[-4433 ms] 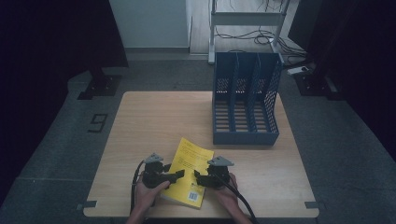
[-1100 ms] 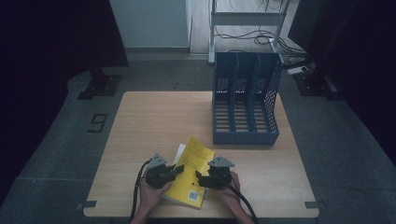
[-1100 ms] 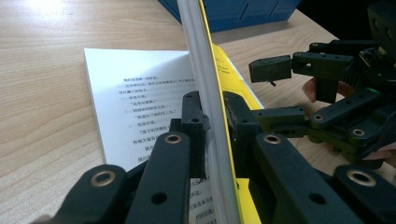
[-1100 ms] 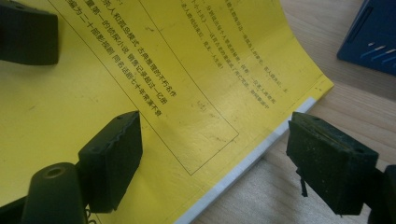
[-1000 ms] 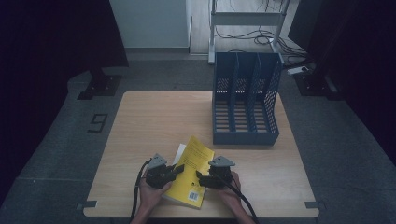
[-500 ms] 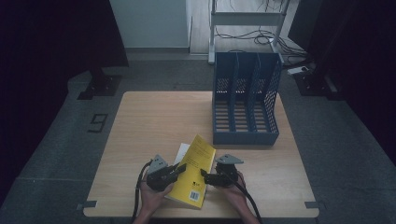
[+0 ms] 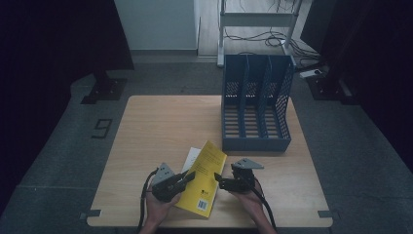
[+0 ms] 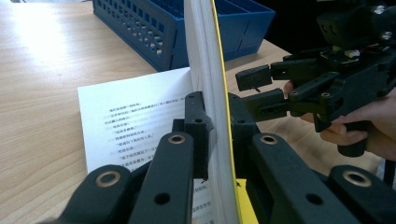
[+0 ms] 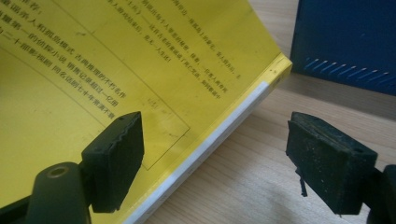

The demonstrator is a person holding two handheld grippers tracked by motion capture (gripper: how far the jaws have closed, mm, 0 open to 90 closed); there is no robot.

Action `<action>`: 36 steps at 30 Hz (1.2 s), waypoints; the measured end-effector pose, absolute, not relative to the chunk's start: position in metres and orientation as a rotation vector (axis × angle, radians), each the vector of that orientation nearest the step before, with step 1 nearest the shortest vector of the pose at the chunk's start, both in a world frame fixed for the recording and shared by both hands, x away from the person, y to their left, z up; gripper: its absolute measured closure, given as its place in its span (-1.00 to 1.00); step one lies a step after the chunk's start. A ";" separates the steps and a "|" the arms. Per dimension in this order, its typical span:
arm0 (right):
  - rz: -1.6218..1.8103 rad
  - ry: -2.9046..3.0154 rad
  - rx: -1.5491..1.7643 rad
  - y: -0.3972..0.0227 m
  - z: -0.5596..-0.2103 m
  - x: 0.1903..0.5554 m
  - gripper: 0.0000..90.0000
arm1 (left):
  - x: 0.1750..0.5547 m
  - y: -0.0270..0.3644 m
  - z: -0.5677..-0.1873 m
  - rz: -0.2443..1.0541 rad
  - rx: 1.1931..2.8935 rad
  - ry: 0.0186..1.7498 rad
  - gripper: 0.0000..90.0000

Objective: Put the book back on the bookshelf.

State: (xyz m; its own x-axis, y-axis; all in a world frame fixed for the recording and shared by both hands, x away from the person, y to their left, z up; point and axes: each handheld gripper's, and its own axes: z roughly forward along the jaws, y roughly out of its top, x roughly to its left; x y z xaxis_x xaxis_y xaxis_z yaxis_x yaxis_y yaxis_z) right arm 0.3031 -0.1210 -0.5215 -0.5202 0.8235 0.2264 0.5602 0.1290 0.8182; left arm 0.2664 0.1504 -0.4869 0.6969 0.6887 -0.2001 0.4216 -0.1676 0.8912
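Note:
A yellow paperback book (image 7: 208,168) stands tilted up on its edge near the table's front. My left gripper (image 7: 188,176) is shut on it from the left. In the left gripper view both jaws (image 8: 217,121) pinch the page block and yellow cover (image 8: 205,56), while one white printed page (image 8: 135,107) lies flat on the wood. My right gripper (image 7: 219,181) is open just right of the book. In the right gripper view its pads (image 9: 219,158) stand wide apart, the left one in front of the yellow back cover (image 9: 116,70), touching nothing.
A blue three-slot file rack (image 7: 255,107) stands at the back right of the wooden table (image 7: 160,126), its wall close beyond the book (image 9: 345,37). A hand holds each gripper at the table's front edge, with cables trailing back.
The book has risen from lying nearly flat to standing tilted on its edge, lifted by the left gripper. The right gripper has shifted a little to the right, away from the cover.

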 end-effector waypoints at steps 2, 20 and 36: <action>1.342 2.126 1.356 -0.122 -0.521 0.303 -0.58 | 0.266 0.151 -0.486 0.301 1.798 0.879 0.84; 1.399 2.090 1.327 -0.123 -0.518 0.302 -0.57 | 0.259 0.156 -0.474 0.321 1.775 0.863 0.84; 1.514 2.099 1.307 -0.122 -0.519 0.301 -0.57 | 0.249 0.152 -0.462 0.344 1.772 0.817 0.84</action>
State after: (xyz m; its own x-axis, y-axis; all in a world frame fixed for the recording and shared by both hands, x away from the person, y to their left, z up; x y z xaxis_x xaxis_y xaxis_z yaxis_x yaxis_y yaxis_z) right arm 0.3011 -0.1221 -0.5190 -0.5701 0.7687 0.2901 0.5180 0.0622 0.8531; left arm 0.2490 0.1521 -0.4621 0.7198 0.6753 -0.1608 0.3569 -0.1613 0.9201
